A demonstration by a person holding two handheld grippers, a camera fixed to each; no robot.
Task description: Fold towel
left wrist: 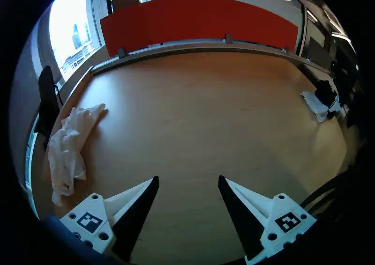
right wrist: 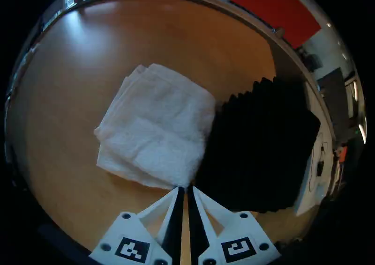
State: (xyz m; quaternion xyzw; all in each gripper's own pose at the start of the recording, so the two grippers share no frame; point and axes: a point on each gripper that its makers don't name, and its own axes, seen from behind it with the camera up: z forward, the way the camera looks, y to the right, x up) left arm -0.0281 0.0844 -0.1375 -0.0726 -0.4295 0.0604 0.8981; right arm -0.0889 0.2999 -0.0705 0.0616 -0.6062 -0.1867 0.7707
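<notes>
- Your left gripper (left wrist: 188,178) hovers, fingers spread wide, over the bare wooden surface (left wrist: 201,115). A crumpled white cloth (left wrist: 70,145) lies at its left edge, with a red partition (left wrist: 197,19) behind.
- Your right gripper (right wrist: 185,188), fingers drawn narrow with nothing between them, points at the folded white towel (right wrist: 159,124), which lies flat against a black ridged mat (right wrist: 262,148).
- Whether those tips touch the towel's near corner cannot be told (a pale bundle (left wrist: 315,105) far right in the left gripper view is too small to make out).
</notes>
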